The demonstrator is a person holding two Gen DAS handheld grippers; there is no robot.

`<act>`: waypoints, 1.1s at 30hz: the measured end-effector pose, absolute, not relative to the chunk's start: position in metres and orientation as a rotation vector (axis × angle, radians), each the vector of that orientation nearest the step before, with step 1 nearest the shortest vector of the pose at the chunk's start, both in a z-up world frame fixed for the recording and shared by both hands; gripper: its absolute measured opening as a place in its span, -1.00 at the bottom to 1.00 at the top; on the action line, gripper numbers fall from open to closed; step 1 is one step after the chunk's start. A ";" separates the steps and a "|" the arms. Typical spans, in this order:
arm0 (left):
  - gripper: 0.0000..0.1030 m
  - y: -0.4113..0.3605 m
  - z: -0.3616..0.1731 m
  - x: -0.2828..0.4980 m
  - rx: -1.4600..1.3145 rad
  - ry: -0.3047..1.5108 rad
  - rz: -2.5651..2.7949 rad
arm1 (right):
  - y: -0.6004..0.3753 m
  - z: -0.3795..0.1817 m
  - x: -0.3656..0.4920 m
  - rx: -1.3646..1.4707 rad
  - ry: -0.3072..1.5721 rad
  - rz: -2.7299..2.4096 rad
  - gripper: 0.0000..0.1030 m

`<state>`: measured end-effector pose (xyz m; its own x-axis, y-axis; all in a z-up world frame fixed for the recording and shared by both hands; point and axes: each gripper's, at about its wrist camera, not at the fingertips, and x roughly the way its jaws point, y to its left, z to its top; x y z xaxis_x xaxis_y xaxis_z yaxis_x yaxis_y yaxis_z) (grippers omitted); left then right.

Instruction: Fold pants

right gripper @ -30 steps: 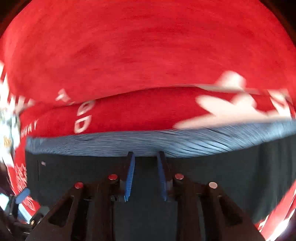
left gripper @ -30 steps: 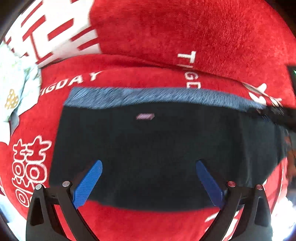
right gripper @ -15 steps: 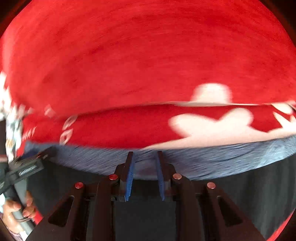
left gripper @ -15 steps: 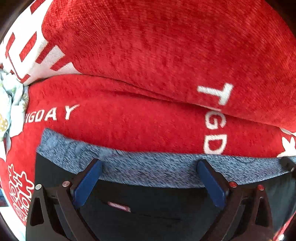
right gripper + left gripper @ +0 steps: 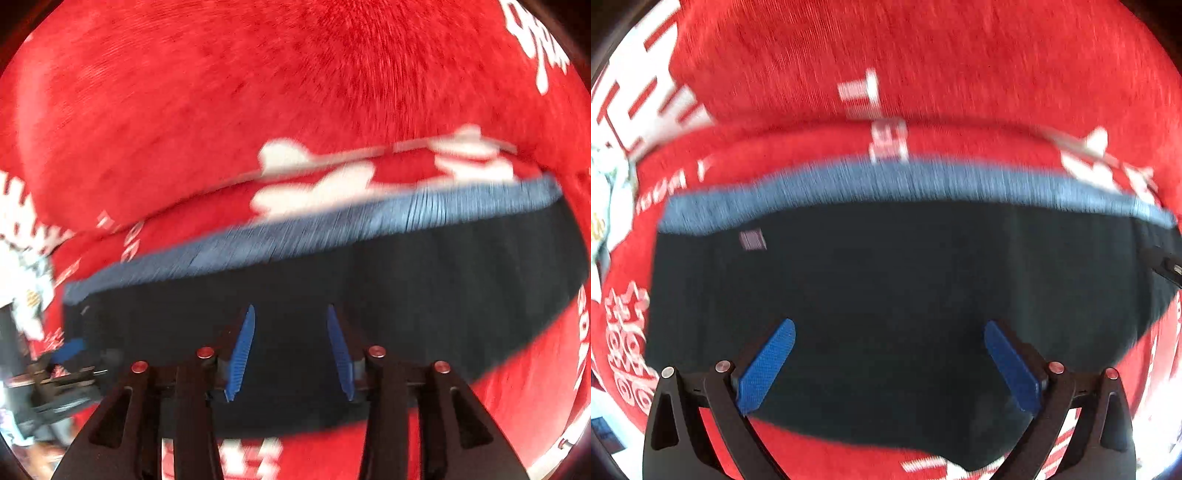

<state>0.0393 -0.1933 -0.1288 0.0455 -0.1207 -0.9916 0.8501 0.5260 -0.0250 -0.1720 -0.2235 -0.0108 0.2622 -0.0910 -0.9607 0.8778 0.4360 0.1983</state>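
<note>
The pants [image 5: 894, 302] lie as a dark folded block on the red blanket [image 5: 923, 55], blue waistband [image 5: 905, 184] toward its far side, so the folding looks nearly done. The left gripper [image 5: 890, 362] hangs wide open above them; the right gripper [image 5: 291, 347], whose jaws have just been opening, holds nothing. Blur hides how neatly the layers align, and the right edge is cut off.

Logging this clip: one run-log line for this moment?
left gripper: open, empty | right gripper: jaws just opened, empty | folded pants: flat on red blanket

A home, it seems: a plush red blanket [image 5: 923, 55] with white lettering covers a soft bed or sofa, floral-print fabric [image 5: 605, 199] at its edge.
</note>
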 end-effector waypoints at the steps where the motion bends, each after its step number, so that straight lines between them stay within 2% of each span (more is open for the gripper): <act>1: 1.00 -0.188 -0.133 0.034 0.713 1.348 -0.843 | -0.206 -0.009 -0.176 0.903 1.111 -0.772 -0.04; 4: 1.00 -0.172 -0.132 0.021 0.722 1.373 -0.861 | -0.173 -0.001 -0.189 0.924 1.128 -0.751 0.16; 10: 1.00 -0.167 -0.099 -0.008 0.801 1.335 -0.947 | -0.137 0.019 -0.235 1.060 1.102 -0.793 0.33; 17: 1.00 -0.170 -0.074 -0.036 0.863 1.307 -1.028 | -0.134 0.036 -0.284 1.128 1.028 -0.876 0.40; 23: 1.00 -0.205 -0.079 -0.083 0.899 1.306 -1.003 | -0.171 0.017 -0.312 1.166 1.032 -0.836 0.40; 33: 1.00 -0.288 -0.090 -0.182 0.952 1.324 -0.981 | -0.259 0.011 -0.407 1.207 1.002 -0.844 0.40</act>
